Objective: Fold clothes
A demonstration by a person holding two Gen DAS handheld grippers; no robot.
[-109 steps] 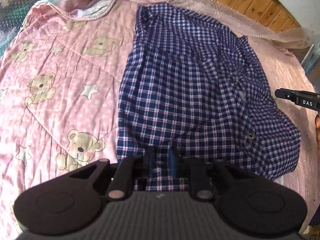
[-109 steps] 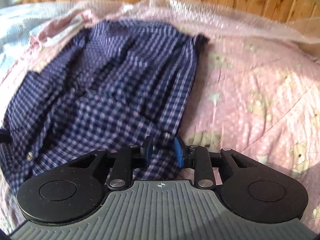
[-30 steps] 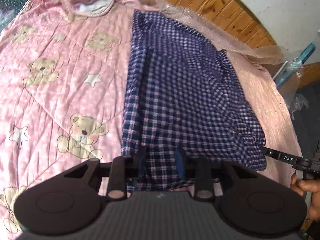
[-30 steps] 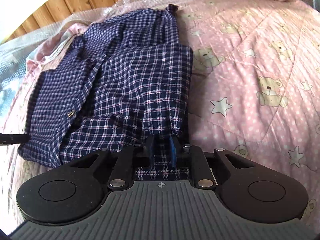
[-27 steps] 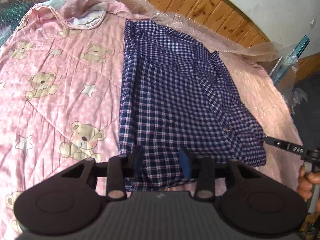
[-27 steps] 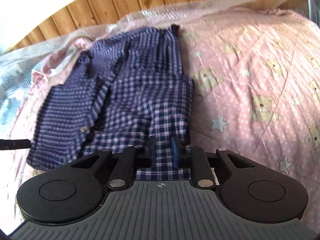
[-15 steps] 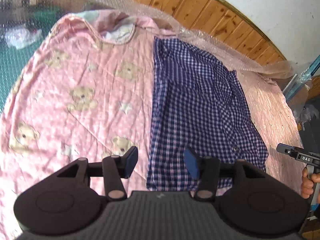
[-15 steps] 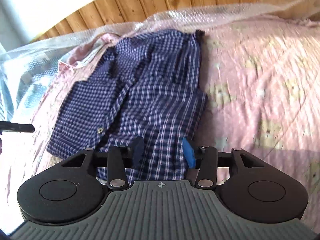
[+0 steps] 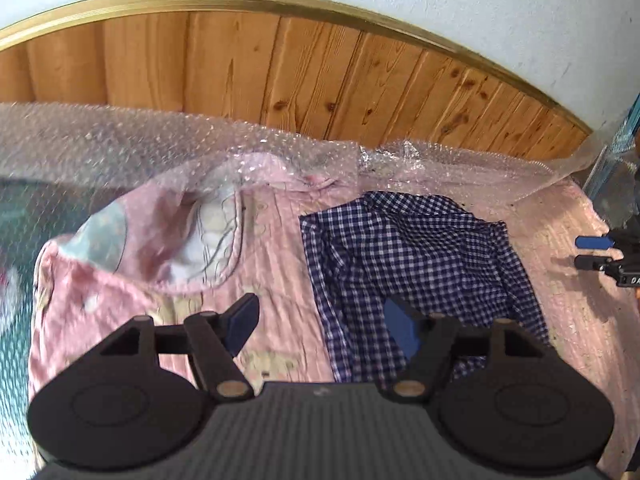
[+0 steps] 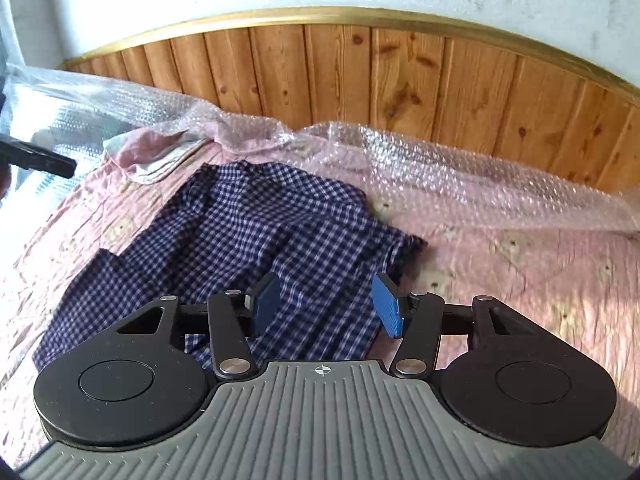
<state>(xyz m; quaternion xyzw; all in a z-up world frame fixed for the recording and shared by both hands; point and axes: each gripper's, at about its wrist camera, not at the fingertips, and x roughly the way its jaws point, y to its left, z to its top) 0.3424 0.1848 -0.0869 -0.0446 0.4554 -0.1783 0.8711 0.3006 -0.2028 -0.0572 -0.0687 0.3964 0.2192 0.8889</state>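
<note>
Lying folded on the pink quilt (image 10: 520,264), the checked shirt (image 10: 256,240) sits beneath both spread, empty claws: left claw (image 9: 320,330), right claw (image 10: 326,306).

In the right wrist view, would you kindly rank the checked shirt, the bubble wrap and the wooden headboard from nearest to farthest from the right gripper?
1. Checked shirt: just beyond the open right gripper, slightly left.
2. Bubble wrap: behind the shirt, along the bed's far edge.
3. Wooden headboard: farthest, against the wall.
</note>
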